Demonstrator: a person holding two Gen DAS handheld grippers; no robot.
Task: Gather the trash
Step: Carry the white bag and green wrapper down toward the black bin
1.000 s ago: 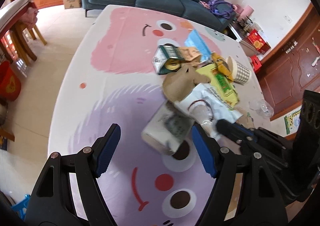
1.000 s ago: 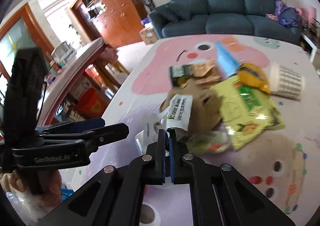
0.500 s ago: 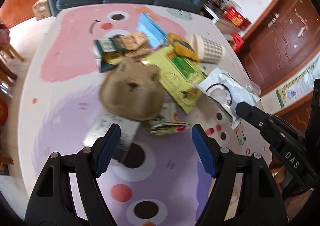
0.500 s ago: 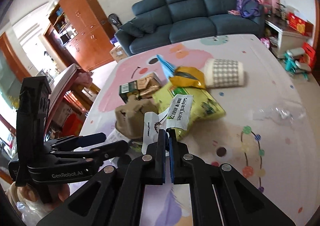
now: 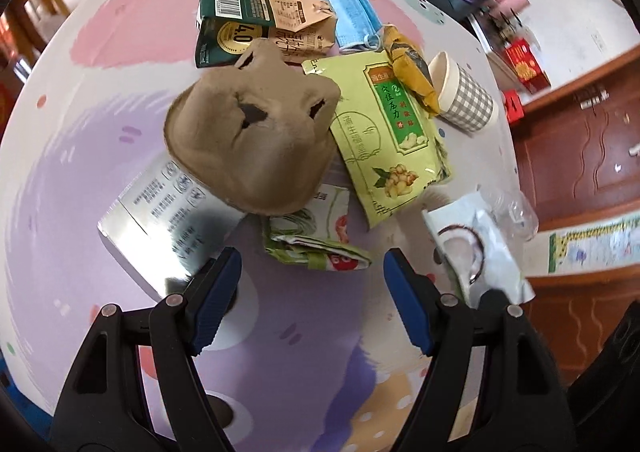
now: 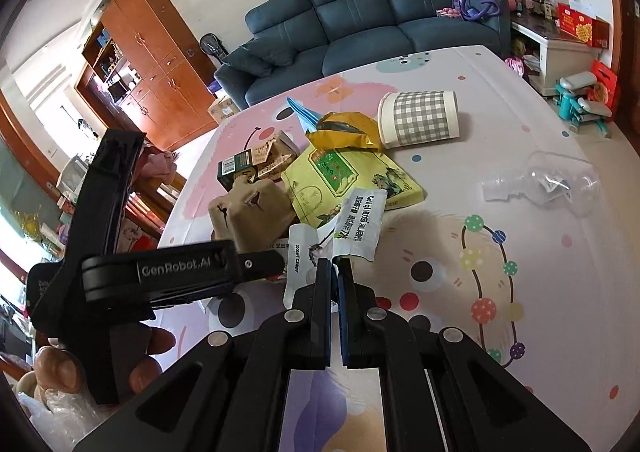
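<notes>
A heap of trash lies on the table: a brown pulp cup carrier (image 5: 252, 140), a yellow-green snack bag (image 5: 384, 136), a green carton (image 5: 228, 28), a blue face mask (image 5: 352, 20), a checked paper cup (image 5: 466, 98) on its side, a silver carton (image 5: 160, 224) and a crumpled green wrapper (image 5: 316, 240). My left gripper (image 5: 312, 292) hangs open just above the green wrapper. My right gripper (image 6: 335, 272) is shut on a white coconut candy wrapper (image 6: 352, 232), held above the table to the right of the heap. In the left wrist view the white wrapper (image 5: 476, 248) shows at the right.
A clear crushed plastic bottle (image 6: 552, 182) lies near the table's right edge. The tablecloth (image 6: 500, 272) is pink and purple with cartoon spots. A blue sofa (image 6: 360, 24) stands beyond the table, wooden cabinets (image 6: 148, 52) at the left. A hand (image 6: 132, 356) holds the left gripper.
My right gripper lifted the white wrapper off the heap and carried it right. My left gripper swung toward the pile's near side, over the green wrapper, still open.
</notes>
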